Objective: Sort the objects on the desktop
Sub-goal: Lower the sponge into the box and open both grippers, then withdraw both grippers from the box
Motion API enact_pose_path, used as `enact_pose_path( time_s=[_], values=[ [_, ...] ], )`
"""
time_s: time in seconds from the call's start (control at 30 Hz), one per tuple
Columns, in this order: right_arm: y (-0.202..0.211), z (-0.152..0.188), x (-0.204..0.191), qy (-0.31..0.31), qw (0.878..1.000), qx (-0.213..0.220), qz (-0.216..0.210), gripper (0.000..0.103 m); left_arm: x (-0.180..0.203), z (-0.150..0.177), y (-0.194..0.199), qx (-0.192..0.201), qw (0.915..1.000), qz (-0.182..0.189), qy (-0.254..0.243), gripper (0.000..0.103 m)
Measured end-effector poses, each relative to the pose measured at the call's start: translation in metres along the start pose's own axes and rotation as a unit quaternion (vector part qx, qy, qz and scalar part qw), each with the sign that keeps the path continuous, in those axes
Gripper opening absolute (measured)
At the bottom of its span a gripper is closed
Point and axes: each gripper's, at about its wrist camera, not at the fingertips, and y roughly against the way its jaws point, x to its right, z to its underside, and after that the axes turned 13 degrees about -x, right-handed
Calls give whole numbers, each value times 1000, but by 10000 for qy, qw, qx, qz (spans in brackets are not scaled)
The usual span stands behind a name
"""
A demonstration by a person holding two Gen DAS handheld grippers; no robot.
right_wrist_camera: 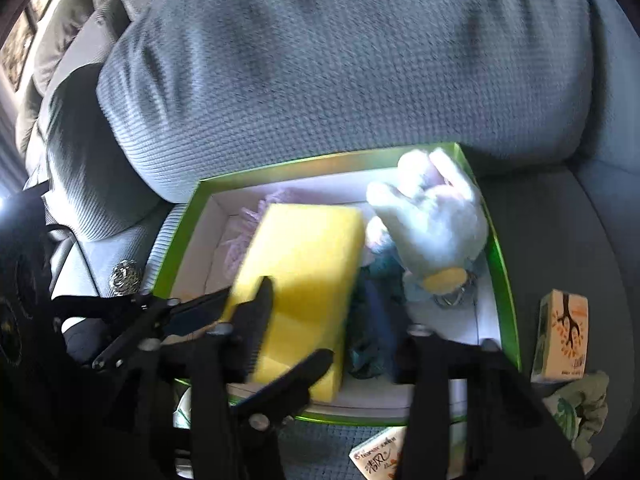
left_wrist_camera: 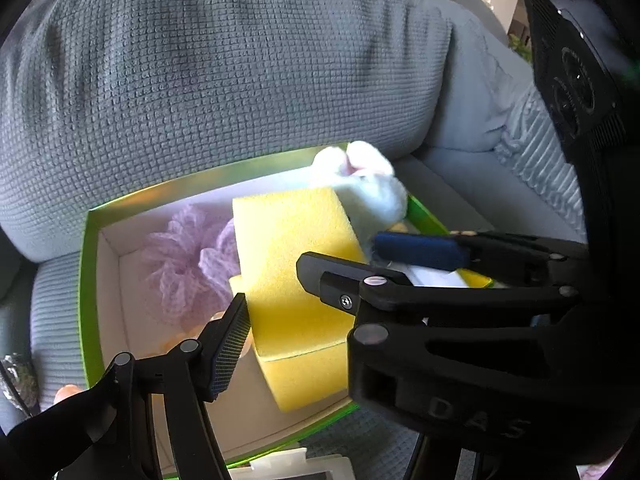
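Yellow block-shaped foam sponge (right_wrist_camera: 304, 264): stands tilted inside the box, its lower end near the front wall and its upper end leaning towards the back
Shallow card box with green rim and white inside (right_wrist_camera: 505, 280): rests on a grey ribbed sofa seat (left_wrist_camera: 52, 312), against a big grey waffle-weave cushion (left_wrist_camera: 240, 60)
Left gripper (left_wrist_camera: 296, 320): clamped across the sponge's lower part – one ribbed pad lies flat on its left side, and the right wrist view shows the other finger at its near edge
Right gripper (right_wrist_camera: 342, 312): jaws apart – one finger lies over the sponge's broad face, while the other is clear of it, above a crumpled blue-green cloth (right_wrist_camera: 376, 320)
Also in the box: a lilac mesh bath puff (left_wrist_camera: 180, 264) in the left half, partly behind the sponge, and a white plush toy (right_wrist_camera: 432, 220) in the far right corner
Outside the box, to its right: a small orange-printed carton (right_wrist_camera: 564, 336), standing upright
Outside the box, to its left: a steel-wire scouring ball (right_wrist_camera: 126, 276)
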Motion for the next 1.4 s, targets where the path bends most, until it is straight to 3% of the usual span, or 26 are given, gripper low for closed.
enact_pose_path(
  time_s=[0.07, 0.13, 0.2, 0.5, 0.6, 0.83, 0.93, 1.07, 1.17, 1.4],
  values=[
    [5, 2, 1, 4, 9999, 81, 92, 65, 1, -1, -1, -61, 9999, -141, 75, 66],
    [10, 4, 2, -8, 9997, 129, 188, 76, 1, 2, -2, -115, 9994, -278, 176, 66],
    [15, 6, 2, -9, 9996, 176, 233, 78, 2, 4, -1, -125, 9988, -411, 231, 67],
    [29, 17, 4, -49, 9991, 185, 382, 79, 8, 15, 20, 124, 9933, -974, 603, 69],
    [39, 24, 3, -36, 9989, 279, 373, 79, 9, 21, 34, 279, 9920, -1009, 699, 70],
    [69, 37, 1, -52, 9981, 562, 250, 80, 2, 31, 67, 652, 9815, -1294, 1252, 70],
    [73, 45, -5, -33, 9979, 594, 251, 80, 1, 34, 78, 672, 9773, -1394, 1445, 76],
    [76, 54, -10, 9, 9982, 562, 220, 80, 6, 41, 83, 592, 9760, -1435, 1529, 77],
    [79, 61, -13, 50, 9983, 547, 203, 80, 11, 47, 90, 687, 9666, -1798, 1692, 77],
    [90, 70, -18, 85, 9979, 616, 198, 81, 15, 53, 97, 705, 9654, -1725, 1822, 77]
  ],
)
